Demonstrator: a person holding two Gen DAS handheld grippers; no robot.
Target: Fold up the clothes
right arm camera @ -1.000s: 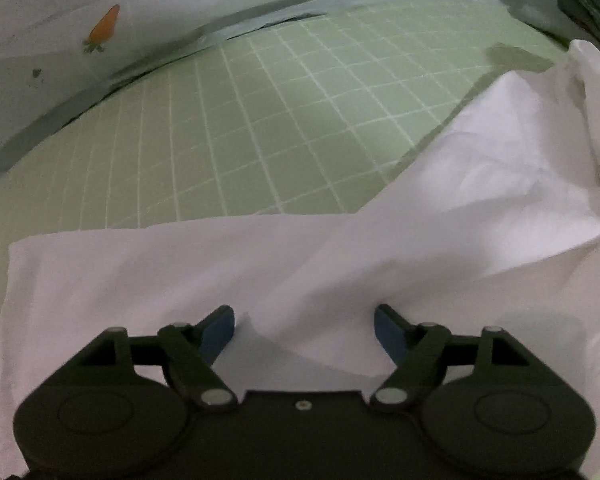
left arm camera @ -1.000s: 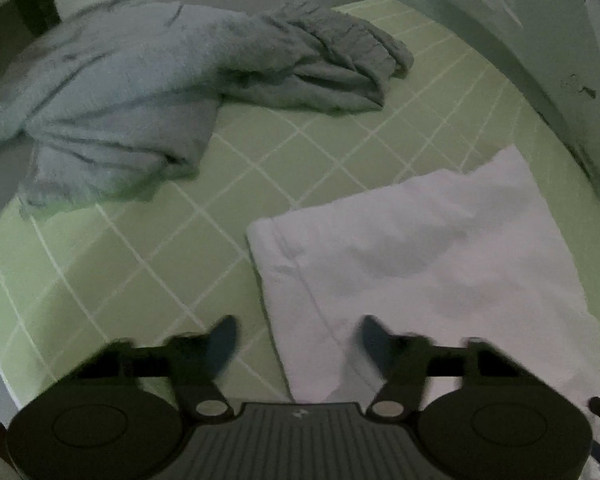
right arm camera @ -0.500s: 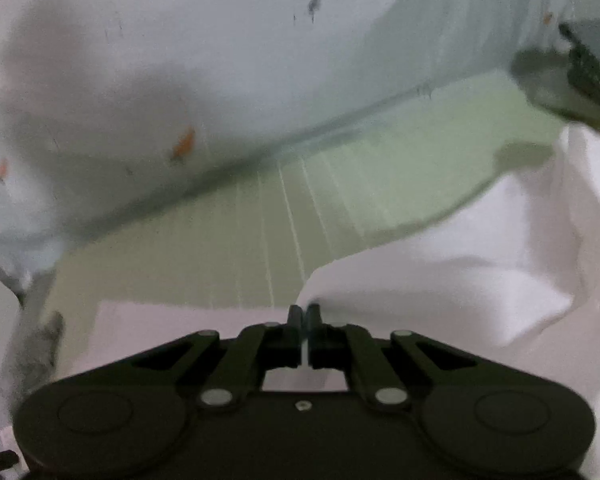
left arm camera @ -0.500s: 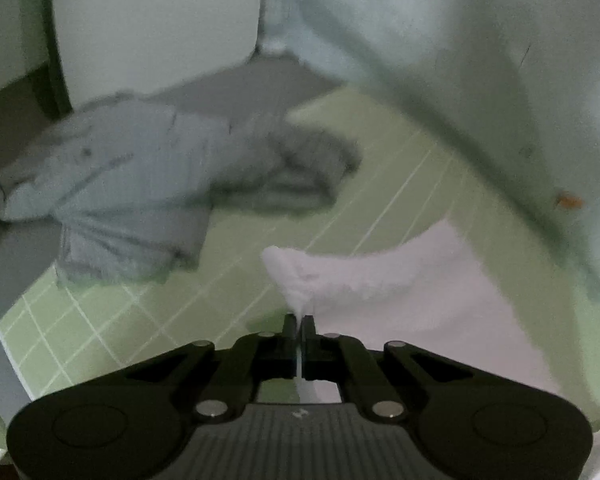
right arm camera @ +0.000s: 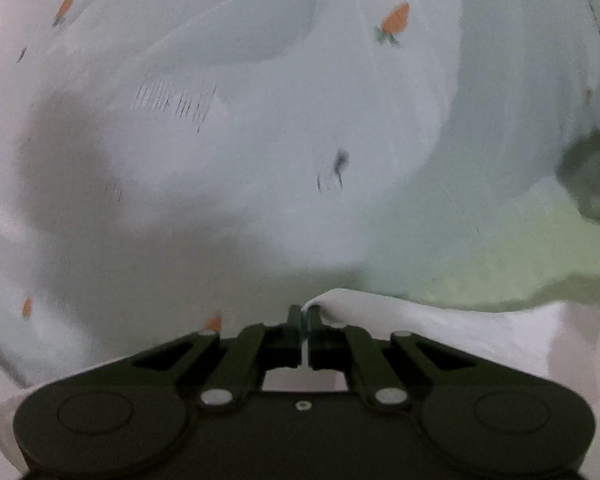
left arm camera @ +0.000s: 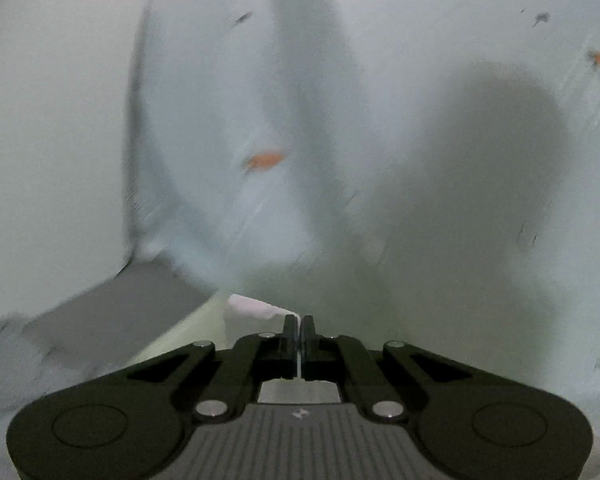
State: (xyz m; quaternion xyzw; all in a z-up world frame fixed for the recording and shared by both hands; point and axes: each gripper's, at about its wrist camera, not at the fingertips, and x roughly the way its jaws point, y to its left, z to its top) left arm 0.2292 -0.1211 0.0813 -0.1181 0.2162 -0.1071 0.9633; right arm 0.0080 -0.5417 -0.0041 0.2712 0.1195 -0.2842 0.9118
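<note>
We had the left gripper (left arm camera: 299, 326) clenched on an edge of the white garment (left arm camera: 249, 306), a thin sliver of cloth showing between its closed fingers and a small fold poking out just to the left of them. The right gripper (right arm camera: 304, 318) was clamped the same way on another part of the same white garment (right arm camera: 440, 332), which spread away to the right below it. A second earlier both pairs of jaws had stood open over the cloth as it lay flat on the green checked bed sheet (right arm camera: 500, 268); they had since snapped shut on it, and both views had swung up from the sheet to the pale carrot-printed fabric (right arm camera: 396, 20) behind the bed (a curtain or a hanging sheet, we could not tell which), so we read the garment as lifted by two points. The grey clothes seen earlier to the left had dropped almost out of the left view, only a blurred grey patch (left arm camera: 28, 344) remaining at the edge. For the task, we judged this the start of a fold: with the cloth held at two points and raised, the next move would likely be to carry that edge across and lay it down. Most of the garment hung below the cameras, so how it draped we could not say.
</note>
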